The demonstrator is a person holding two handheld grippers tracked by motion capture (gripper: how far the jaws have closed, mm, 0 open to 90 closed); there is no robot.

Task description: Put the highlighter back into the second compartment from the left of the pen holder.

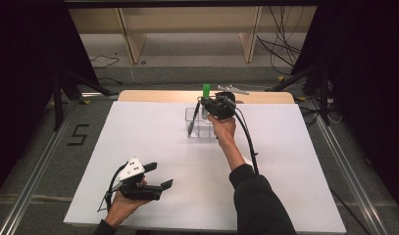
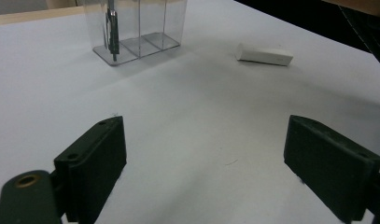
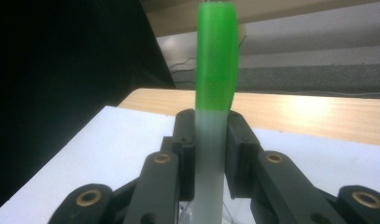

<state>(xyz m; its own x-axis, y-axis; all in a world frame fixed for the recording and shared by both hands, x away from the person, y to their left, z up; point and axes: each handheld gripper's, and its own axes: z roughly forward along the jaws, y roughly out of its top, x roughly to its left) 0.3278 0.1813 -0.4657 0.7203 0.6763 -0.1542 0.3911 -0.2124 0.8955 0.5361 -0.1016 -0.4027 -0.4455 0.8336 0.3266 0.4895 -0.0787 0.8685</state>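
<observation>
Nearest the high camera, our left gripper [image 1: 158, 176] rested low over the white table [image 1: 285, 161], its jaws spread wide with nothing between them. Ahead of it, in the left gripper view, stood the clear organizer [image 2: 136, 28] with a dark pen [image 2: 112, 32] upright in one end compartment, and a white eraser [image 2: 264, 54] lay off to one side. Our right gripper [image 3: 211, 140] was clamped on a green-capped marker [image 3: 215, 70], held upright; in the high view the marker [image 1: 206, 90] hung just above the organizer [image 1: 199, 122].

Wide-open tool [image 2: 204, 154] facing clear organiser [image 2: 136, 28], white block [image 2: 264, 54]
</observation>
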